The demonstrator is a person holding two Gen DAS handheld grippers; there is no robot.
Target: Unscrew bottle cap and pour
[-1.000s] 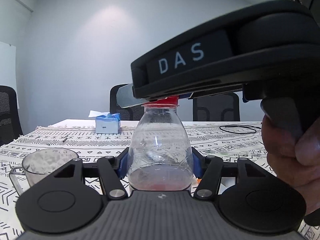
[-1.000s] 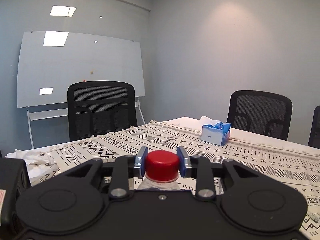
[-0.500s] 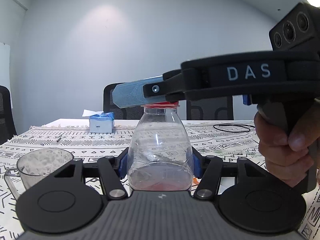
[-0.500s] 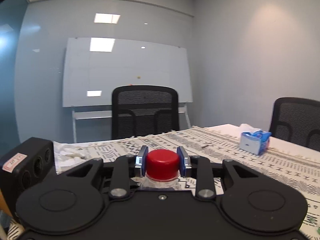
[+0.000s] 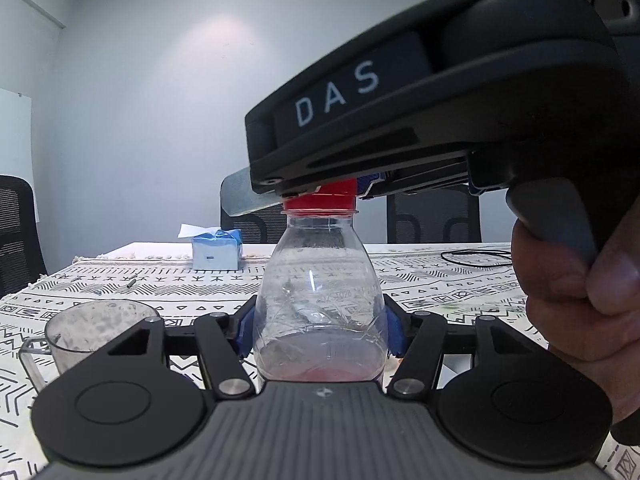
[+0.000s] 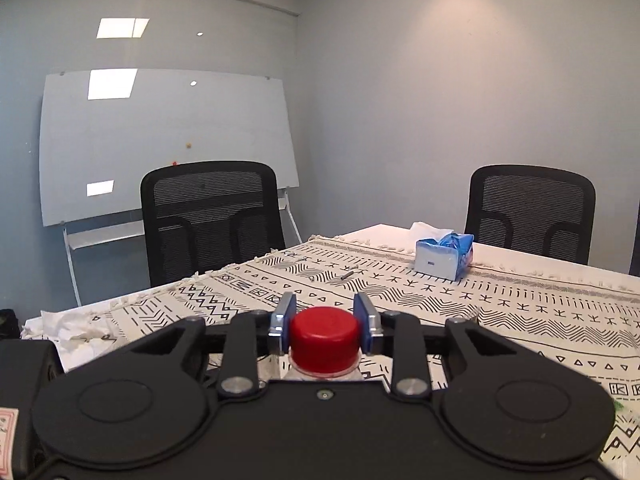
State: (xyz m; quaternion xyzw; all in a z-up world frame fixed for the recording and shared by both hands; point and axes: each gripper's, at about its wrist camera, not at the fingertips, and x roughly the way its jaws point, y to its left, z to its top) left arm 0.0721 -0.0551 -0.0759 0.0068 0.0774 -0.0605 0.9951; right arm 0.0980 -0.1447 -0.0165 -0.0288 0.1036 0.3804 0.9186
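A clear plastic bottle (image 5: pixel 320 300) with a little pink liquid at its bottom stands upright on the patterned tablecloth. My left gripper (image 5: pixel 320 330) is shut on its body, blue pads pressed on both sides. The red cap (image 5: pixel 322 200) tops the bottle. My right gripper (image 6: pixel 325 322) is shut on the red cap (image 6: pixel 324 338), blue pads on either side. In the left wrist view the right gripper's black body (image 5: pixel 420 100) hangs over the bottle, a hand (image 5: pixel 580 292) on its handle. A clear plastic cup (image 5: pixel 100 332) with a handle stands at the left.
A blue tissue box (image 5: pixel 216 250) lies further back on the tablecloth (image 6: pixel 500 304). A black cable (image 5: pixel 476 258) lies at the right. Crumpled white paper (image 6: pixel 76 332) is at the table's left end. Black office chairs (image 6: pixel 212 216) and a whiteboard (image 6: pixel 160 136) stand around.
The right gripper has swung about the cap: half a second ago it pointed further left, towards the whiteboard, and it is now back near its earlier heading. The bottle and left gripper stayed put.
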